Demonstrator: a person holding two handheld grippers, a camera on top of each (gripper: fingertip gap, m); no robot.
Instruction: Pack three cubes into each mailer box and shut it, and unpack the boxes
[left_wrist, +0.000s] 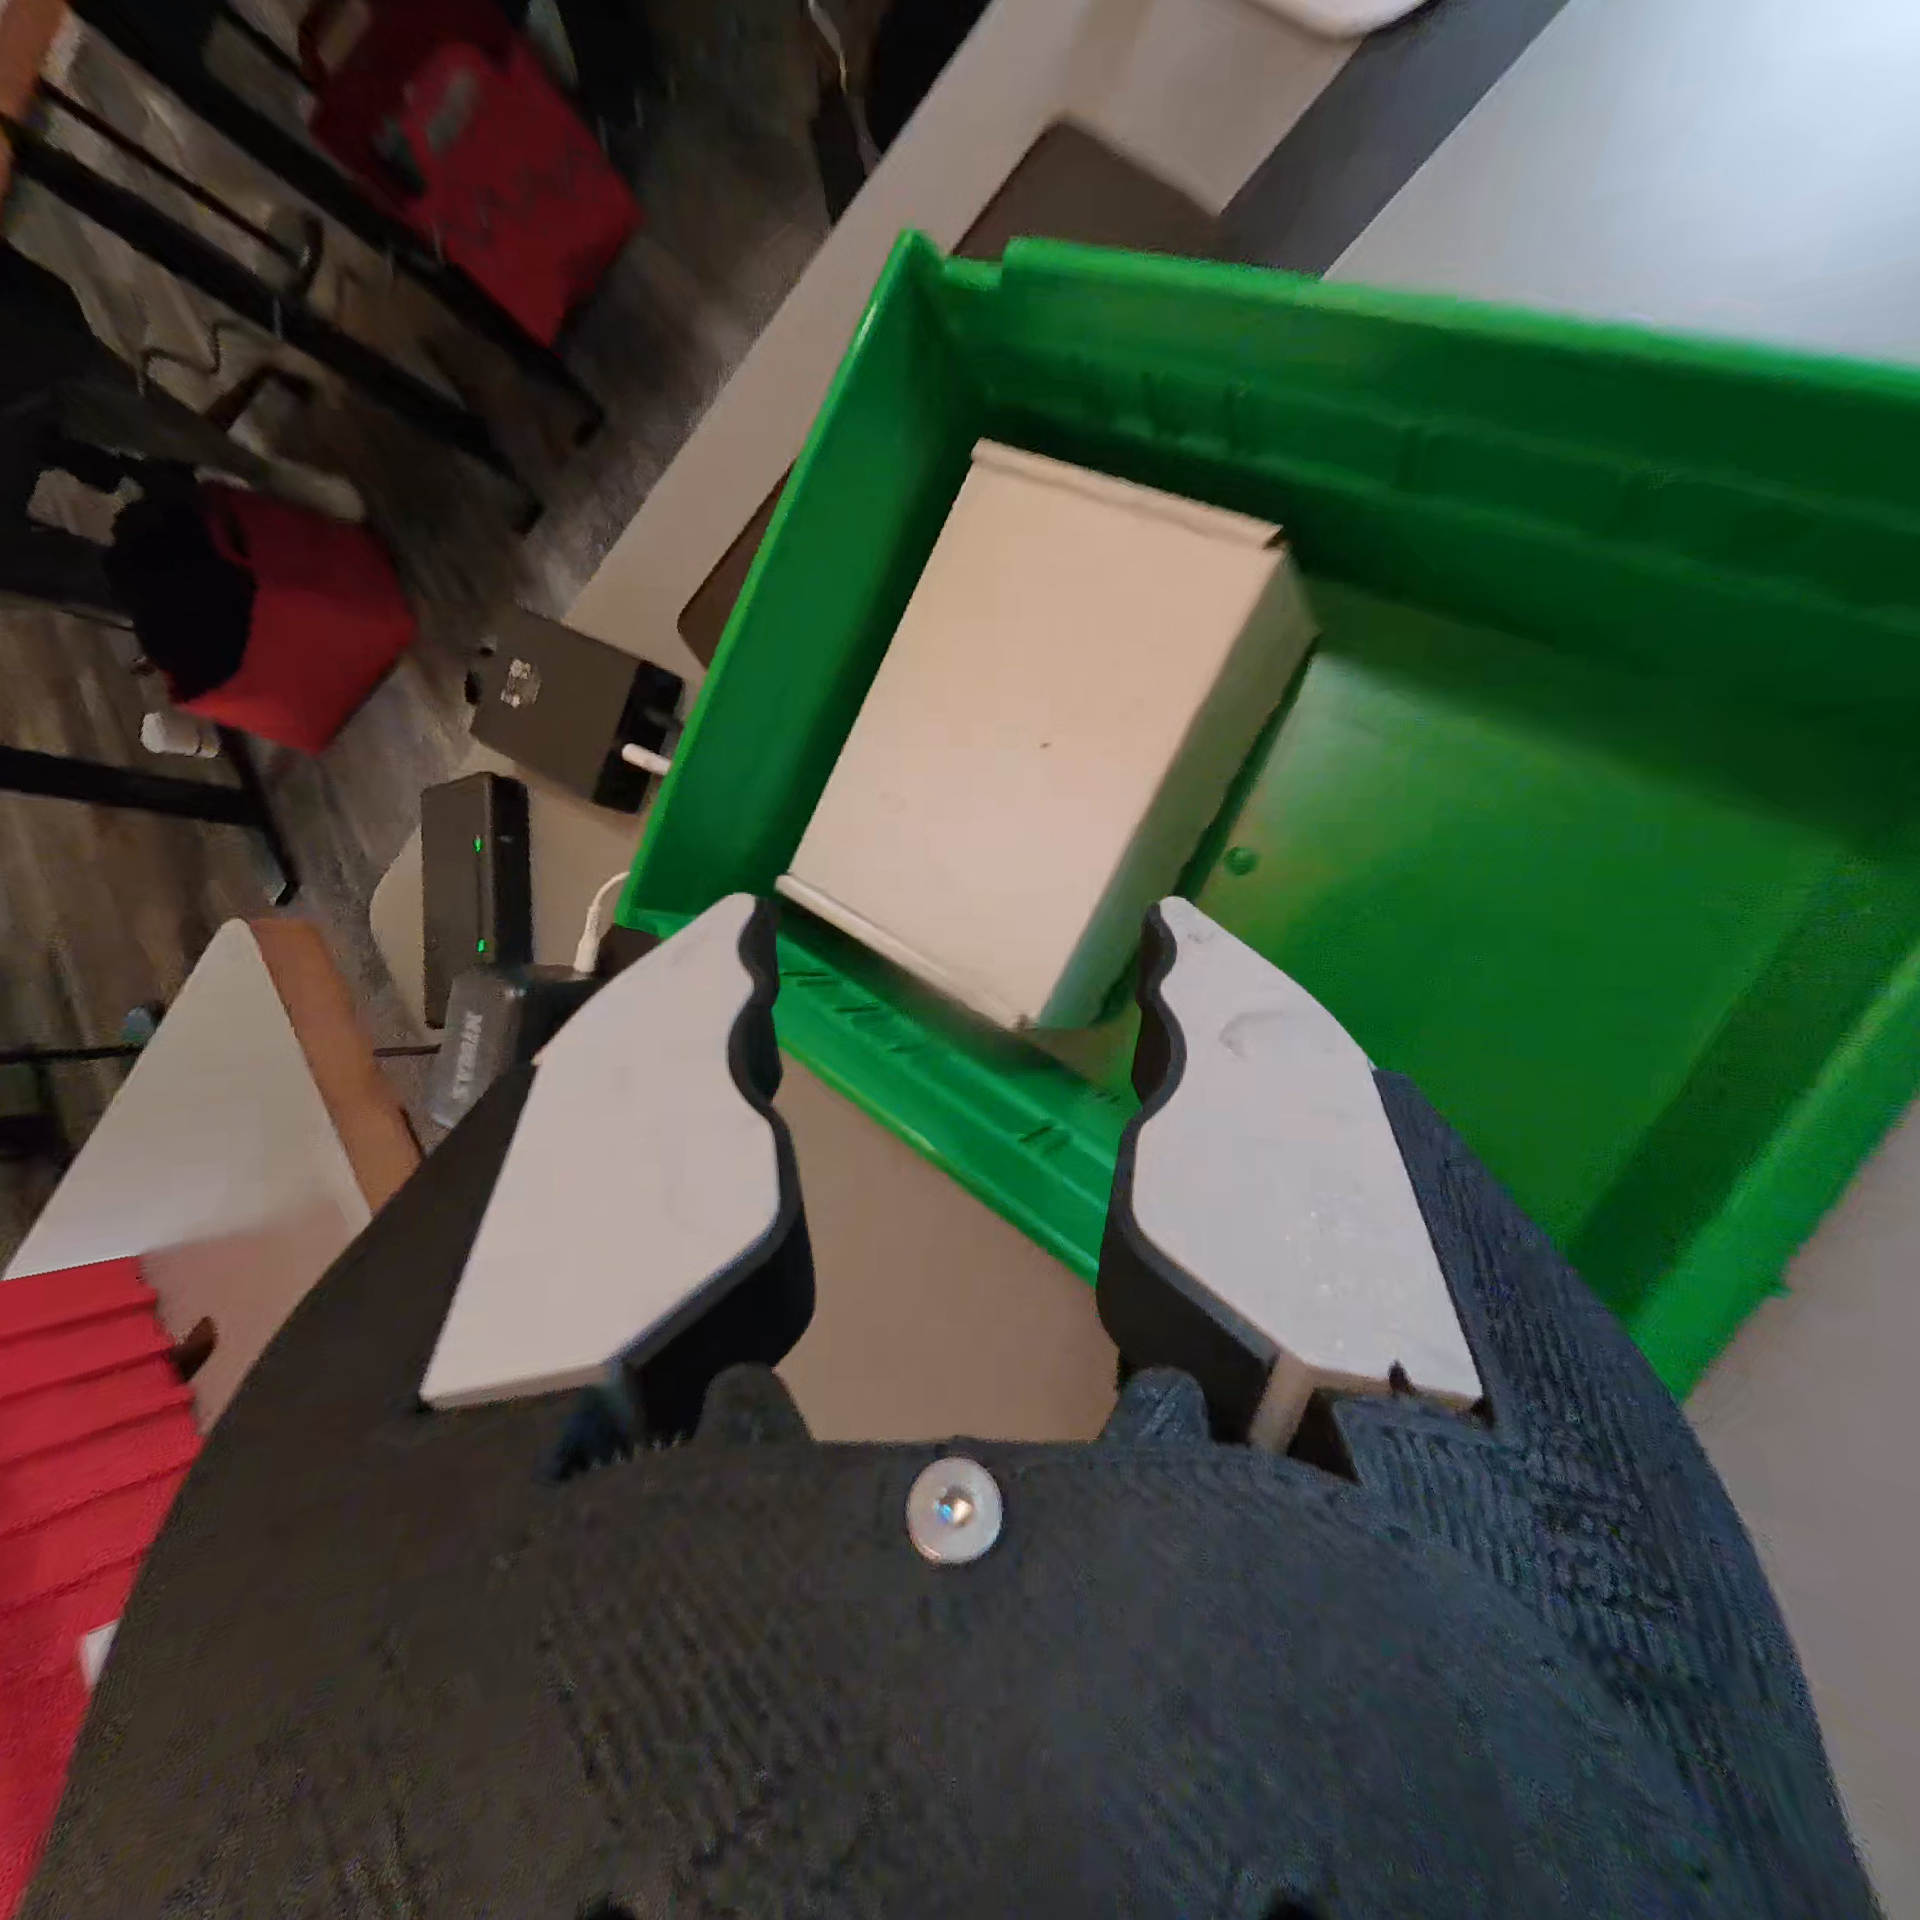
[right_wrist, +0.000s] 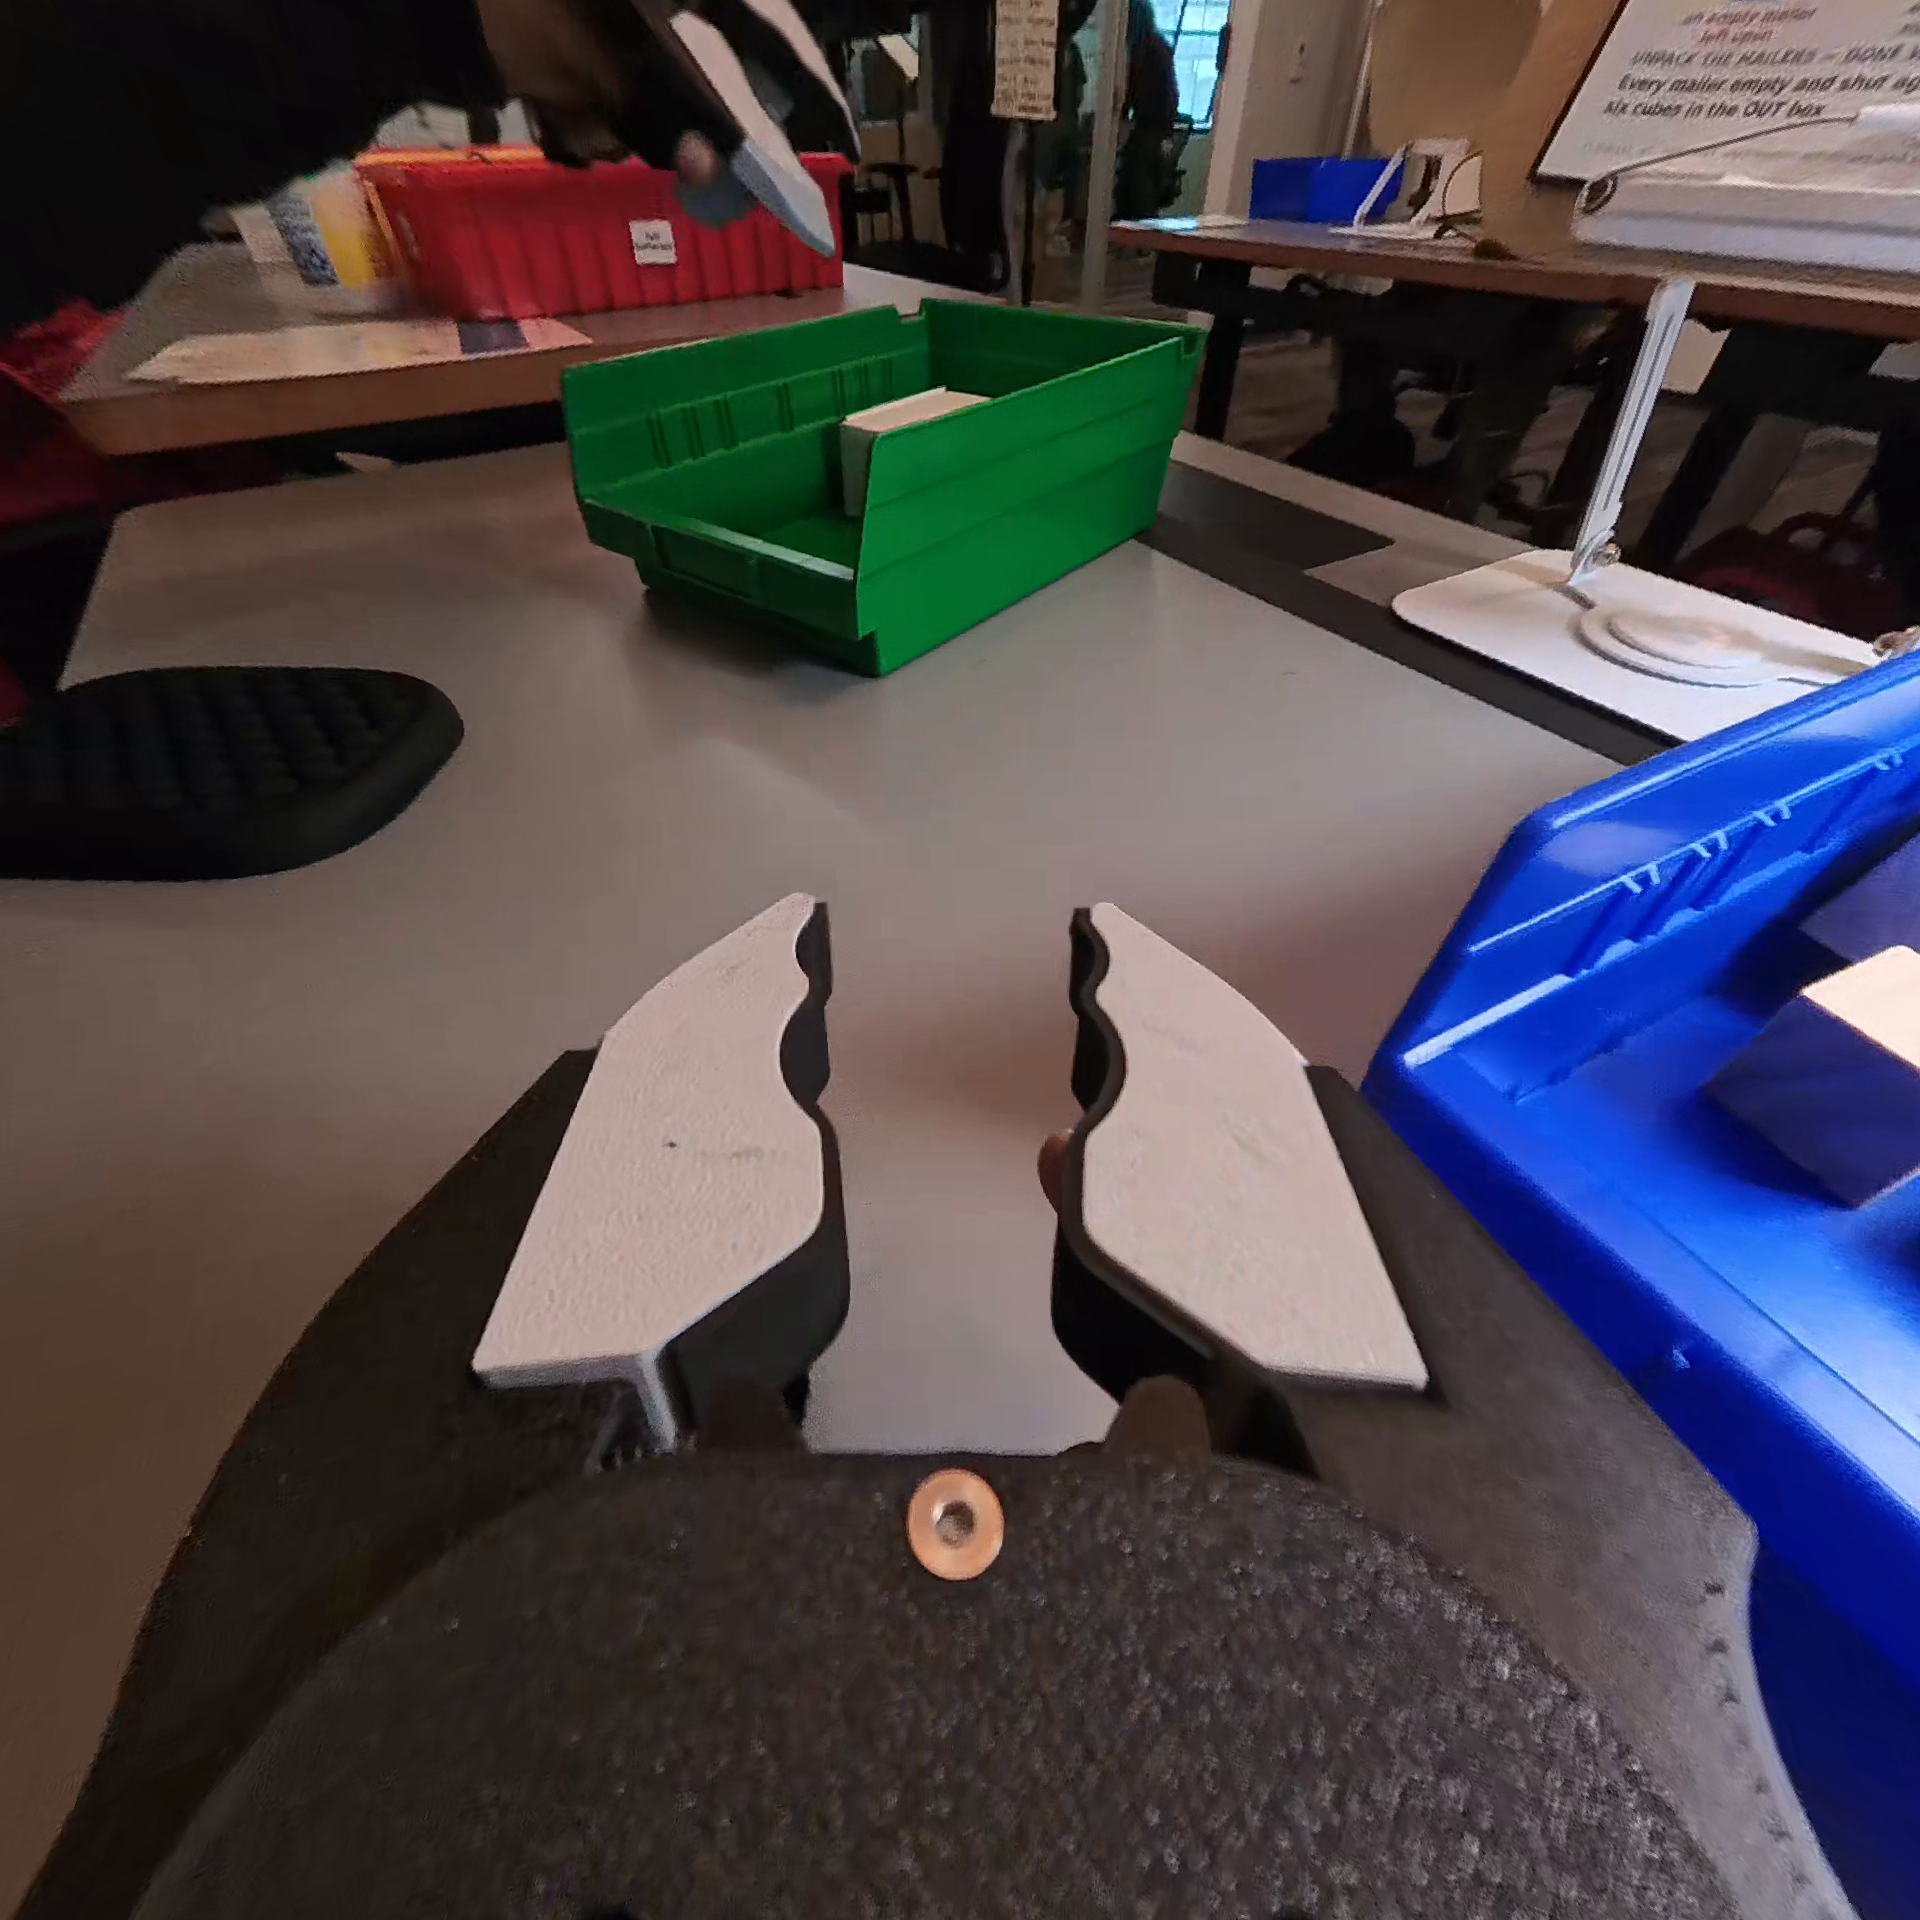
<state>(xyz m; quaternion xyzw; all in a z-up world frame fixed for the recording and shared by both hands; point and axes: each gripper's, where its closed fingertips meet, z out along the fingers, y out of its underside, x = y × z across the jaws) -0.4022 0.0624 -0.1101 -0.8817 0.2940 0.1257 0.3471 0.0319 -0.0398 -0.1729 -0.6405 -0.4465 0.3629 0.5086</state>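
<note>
A closed white mailer box (left_wrist: 1049, 727) lies tilted in the green bin (left_wrist: 1558, 883), against its left wall. My left gripper (left_wrist: 961, 935) hovers above the bin's near wall, open and empty; its pads do not touch the box. The right wrist view shows this gripper's fingers (right_wrist: 774, 171) held high above the green bin (right_wrist: 997, 520), with the mailer box (right_wrist: 899, 416) inside. My right gripper (right_wrist: 951, 935) is open and empty, low over the grey table (right_wrist: 727, 810). A blue bin (right_wrist: 1662, 1091) at its right holds a pale cube (right_wrist: 1870, 1003) and a dark cube (right_wrist: 1808, 1132).
A black textured pad (right_wrist: 197, 769) lies on the table at the left. A white lamp base (right_wrist: 1621, 623) stands at the right behind the blue bin. A red bin (right_wrist: 603, 239) sits on the far table. Black devices (left_wrist: 571, 717) lie beyond the table's edge.
</note>
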